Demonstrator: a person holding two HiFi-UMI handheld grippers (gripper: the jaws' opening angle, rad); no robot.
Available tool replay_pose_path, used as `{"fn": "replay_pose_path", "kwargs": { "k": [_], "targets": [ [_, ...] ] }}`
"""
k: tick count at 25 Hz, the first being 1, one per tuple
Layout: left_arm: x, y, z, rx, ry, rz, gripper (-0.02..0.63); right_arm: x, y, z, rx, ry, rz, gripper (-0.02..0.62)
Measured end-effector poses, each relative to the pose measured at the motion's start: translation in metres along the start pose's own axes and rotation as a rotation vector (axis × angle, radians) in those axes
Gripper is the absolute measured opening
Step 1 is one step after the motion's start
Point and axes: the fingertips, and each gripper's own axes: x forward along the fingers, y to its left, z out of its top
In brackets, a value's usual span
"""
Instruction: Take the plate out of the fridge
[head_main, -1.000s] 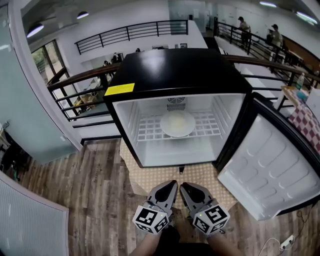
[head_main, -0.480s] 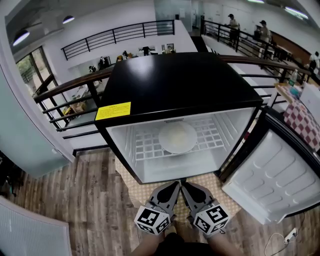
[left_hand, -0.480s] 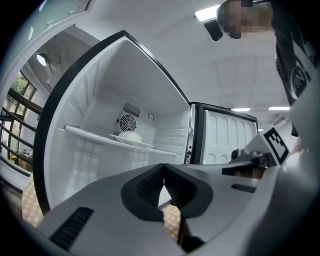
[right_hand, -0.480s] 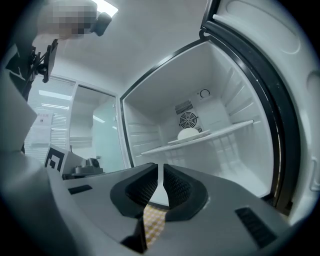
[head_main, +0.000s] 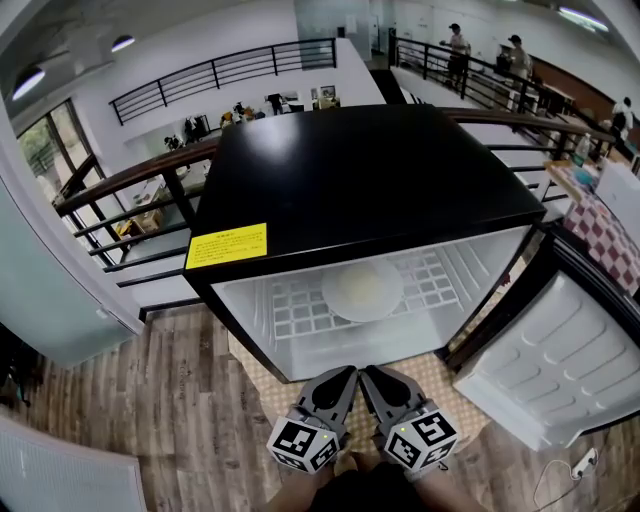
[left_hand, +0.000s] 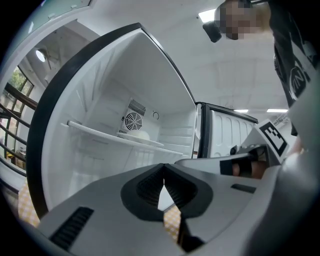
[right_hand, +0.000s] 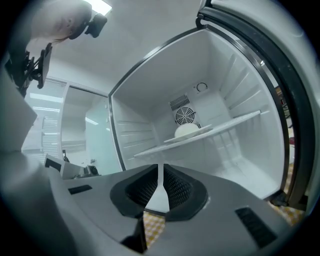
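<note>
Approach step, nothing reached yet. Open black mini fridge holds only round pale plate, mid white wire shelf. Both clenched, empty: left hand-held gripper, right hand-held gripper, low before opening, well apart from plate. Next likely: reach in, spread jaws, grip rim

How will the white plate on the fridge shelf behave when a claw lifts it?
The plate looks like white ceramic, so probably stiff and breakable. It lies flat on the wire shelf, so it should slide, not roll.
</note>
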Motion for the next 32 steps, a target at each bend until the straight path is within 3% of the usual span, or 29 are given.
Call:
{"fn": "replay_pose_path", "kwargs": {
  "k": [9,23,26,32],
  "targets": [
    [0.015,0.003,0.0,-0.017,0.008,0.001,0.009,0.011,-0.017,0.015,0.098,0.021,-0.036,0.054],
    [0.035,0.006,0.008,-0.017,0.007,-0.016,0.009,0.031,-0.022,0.032,0.266,0.065,-0.022,0.055],
    [0.037,0.005,0.008,-0.017,-0.002,-0.018,0.009,0.033,-0.028,0.032,0.357,0.063,-0.033,0.062],
    [0.037,0.012,0.008,-0.02,-0.013,-0.001,0.009,0.036,-0.05,0.05,0.621,-0.03,-0.046,0.149]
  ]
}}
